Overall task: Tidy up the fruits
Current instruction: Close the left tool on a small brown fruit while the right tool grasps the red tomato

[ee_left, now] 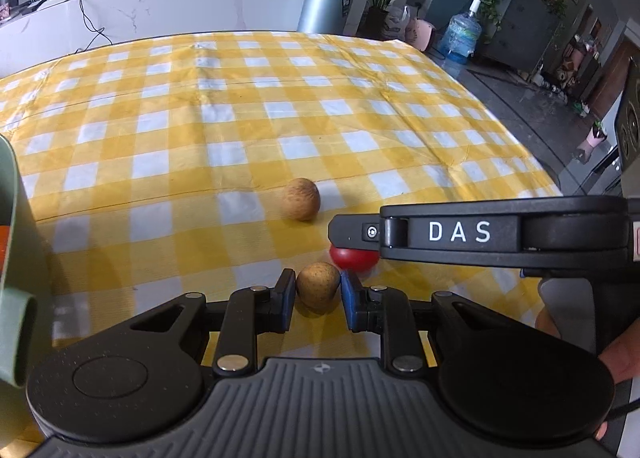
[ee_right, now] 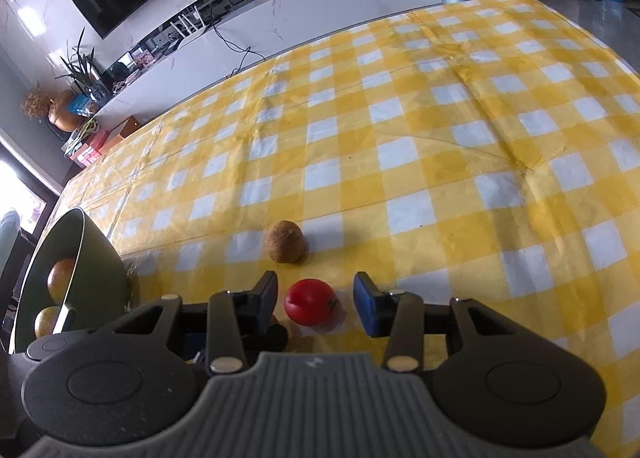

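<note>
My left gripper (ee_left: pixel 318 290) is shut on a small brown fruit (ee_left: pixel 318 286) that rests on the yellow checked cloth, with a blue pad pressing on each side. Beyond it lies a second brown fruit (ee_left: pixel 302 199), also seen from the right wrist (ee_right: pixel 285 242). A red fruit (ee_right: pixel 311 302) sits on the cloth between the fingers of my right gripper (ee_right: pixel 316 304), which is open, with a gap on both sides. From the left wrist, that red fruit (ee_left: pixel 354 258) shows half hidden under the right gripper's finger (ee_left: pixel 352 232).
A green bowl (ee_right: pixel 86 242) stands at the left of the table and holds two yellowish fruits (ee_right: pixel 62 278); its rim (ee_left: pixel 10 225) fills the left edge of the left view. The checked tablecloth (ee_right: pixel 440 137) stretches far ahead. A person's fingers (ee_left: pixel 620 362) hold the right handle.
</note>
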{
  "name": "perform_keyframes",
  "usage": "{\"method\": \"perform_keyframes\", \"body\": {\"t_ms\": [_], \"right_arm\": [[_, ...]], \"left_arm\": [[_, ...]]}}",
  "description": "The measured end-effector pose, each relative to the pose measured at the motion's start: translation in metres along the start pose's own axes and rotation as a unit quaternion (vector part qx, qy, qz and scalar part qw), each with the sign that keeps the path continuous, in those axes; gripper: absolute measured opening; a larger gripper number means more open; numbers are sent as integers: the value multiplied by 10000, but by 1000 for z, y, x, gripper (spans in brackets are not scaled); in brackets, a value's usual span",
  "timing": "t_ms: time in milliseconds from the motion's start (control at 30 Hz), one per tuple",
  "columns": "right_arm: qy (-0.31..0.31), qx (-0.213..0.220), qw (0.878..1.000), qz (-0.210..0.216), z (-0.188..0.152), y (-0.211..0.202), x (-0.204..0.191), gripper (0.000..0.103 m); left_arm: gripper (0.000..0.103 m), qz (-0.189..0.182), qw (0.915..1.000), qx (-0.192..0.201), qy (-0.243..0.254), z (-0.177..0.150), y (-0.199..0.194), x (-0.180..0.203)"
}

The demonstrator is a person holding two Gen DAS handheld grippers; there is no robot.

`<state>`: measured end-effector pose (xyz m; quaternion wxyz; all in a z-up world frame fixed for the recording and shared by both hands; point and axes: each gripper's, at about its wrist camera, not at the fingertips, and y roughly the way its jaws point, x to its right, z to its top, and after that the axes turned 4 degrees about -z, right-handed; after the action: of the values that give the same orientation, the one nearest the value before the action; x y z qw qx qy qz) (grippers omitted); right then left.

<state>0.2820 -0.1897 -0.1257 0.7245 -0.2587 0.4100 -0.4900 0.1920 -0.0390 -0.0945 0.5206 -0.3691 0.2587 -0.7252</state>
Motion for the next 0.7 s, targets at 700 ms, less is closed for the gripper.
{"method": "perform_keyframes", "body": {"t_ms": [700], "right_arm": [[-579,-247,9979,-167,-7,7,-17,37]], "left_arm": [[31,244,9991,119,331,-9,0,-4]]}}
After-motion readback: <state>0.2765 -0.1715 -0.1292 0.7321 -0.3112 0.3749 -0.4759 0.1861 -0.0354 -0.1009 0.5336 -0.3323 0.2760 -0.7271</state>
